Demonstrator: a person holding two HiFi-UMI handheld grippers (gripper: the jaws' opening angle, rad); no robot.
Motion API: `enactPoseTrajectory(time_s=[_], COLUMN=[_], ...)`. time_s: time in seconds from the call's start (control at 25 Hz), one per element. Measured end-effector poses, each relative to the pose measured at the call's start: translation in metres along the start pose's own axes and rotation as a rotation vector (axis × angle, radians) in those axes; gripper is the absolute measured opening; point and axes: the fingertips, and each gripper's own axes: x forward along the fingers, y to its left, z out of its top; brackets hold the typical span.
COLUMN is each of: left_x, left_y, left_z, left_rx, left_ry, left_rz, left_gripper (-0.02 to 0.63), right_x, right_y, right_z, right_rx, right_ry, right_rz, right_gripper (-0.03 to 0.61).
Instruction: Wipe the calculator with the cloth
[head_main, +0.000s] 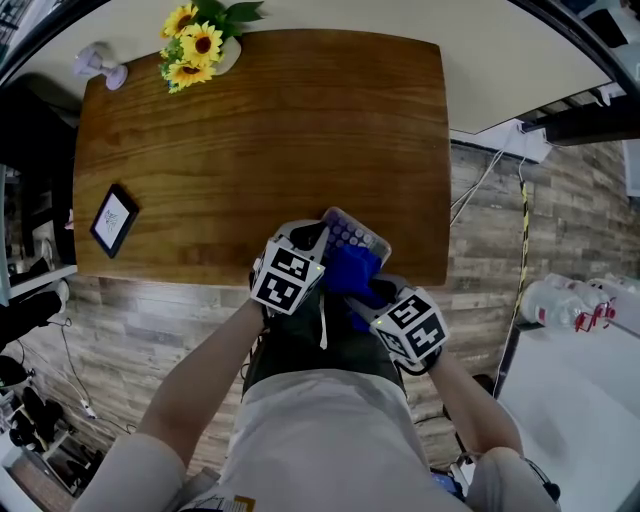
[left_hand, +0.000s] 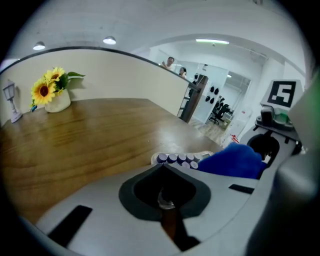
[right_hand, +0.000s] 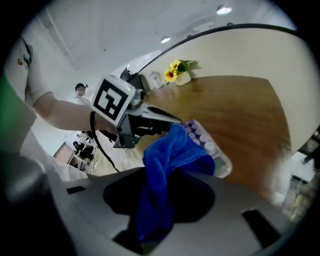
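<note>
Wooden table (head_main: 260, 150): sunflower vase (head_main: 203, 47) at far-left corner, small pale ornament (head_main: 100, 66) just beside it, black-framed panel (head_main: 114, 220) flat near front-left corner.

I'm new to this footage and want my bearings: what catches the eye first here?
The blue cloth, clamped in the right gripper, lies bunched on the calculator at the near edge of the wooden table, while the left gripper grips the calculator's end. Next come the sunflowers at the far left corner.
</note>
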Motion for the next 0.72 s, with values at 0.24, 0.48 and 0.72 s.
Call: enactPoseTrajectory(time_s=[0.24,0.48,0.72], left_x=[-0.001,0.000,0.001], left_y=[-0.002,-0.002,-0.001], left_z=[0.001,0.001,0.000], left_rx=[-0.027,-0.045,-0.036], left_ry=[-0.013,-0.031,-0.026], left_rz=[-0.018,-0.018,-0.014], left_gripper=[0.003,0.003,0.003], right_x=[-0.047,-0.009,0.025], right_y=[-0.073,-0.094,-0.069], right_z=[0.051,0.083,0.084], right_rx=[0.090,0.159,0.192], right_ry=[-0.183,-0.260,-0.246], right_rz=[-0.210,-0.258,-0.223], right_gripper=[0.149,0.149,0.149])
